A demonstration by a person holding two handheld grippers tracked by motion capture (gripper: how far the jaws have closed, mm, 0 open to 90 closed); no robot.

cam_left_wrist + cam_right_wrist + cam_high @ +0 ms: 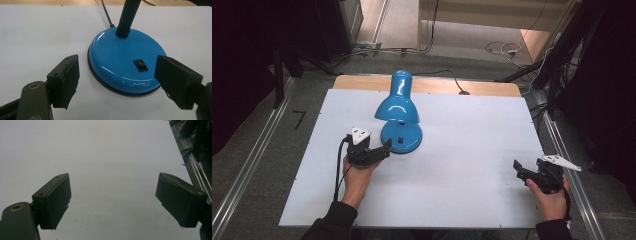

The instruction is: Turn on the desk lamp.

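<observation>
A shiny blue metal desk lamp (398,114) stands on the white table board (462,170), toward the far left middle. Its shade hides most of the bendy black neck (128,17) from above. The left gripper (384,147) sits just beside the lamp's round base (125,62), with its 2 jaws spread wide and holding nothing. A small black switch (140,65) shows on the base. The right gripper (518,167) rests well apart near the right edge, jaws spread too, over bare board. The lamp's cord (106,13) runs off the top of the left gripper view.
</observation>
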